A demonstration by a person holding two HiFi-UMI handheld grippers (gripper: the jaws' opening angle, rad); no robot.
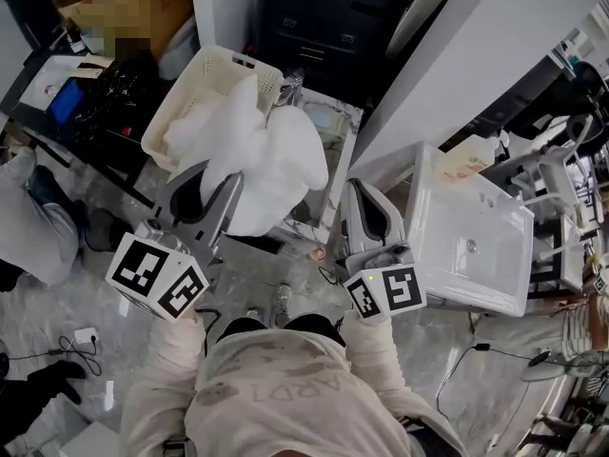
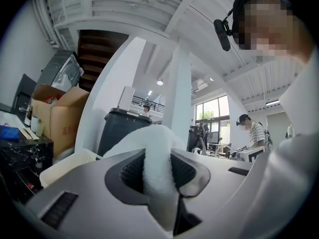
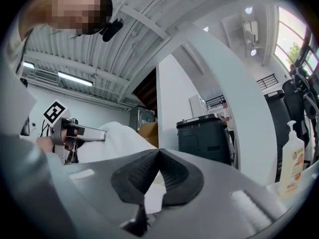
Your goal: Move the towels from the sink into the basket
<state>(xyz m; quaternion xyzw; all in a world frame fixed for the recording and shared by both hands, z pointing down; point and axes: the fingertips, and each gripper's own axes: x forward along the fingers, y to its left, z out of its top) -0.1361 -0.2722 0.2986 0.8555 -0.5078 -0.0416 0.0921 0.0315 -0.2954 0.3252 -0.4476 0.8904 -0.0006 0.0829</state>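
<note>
Open workshop room with a pale marble floor, and a white sink at the right. Your left gripper has its jaws a little apart and clamped on a white towel, with the pads pressing both sides of a fold. The towel is lifted clear of the sink and bunched over the right rim of the cream basket; contact with the basket can't be told. Your right gripper has its jaws closed tip to tip with nothing between them, just beside the sink's left edge. A soap bottle stands at the sink's back-left corner.
</note>
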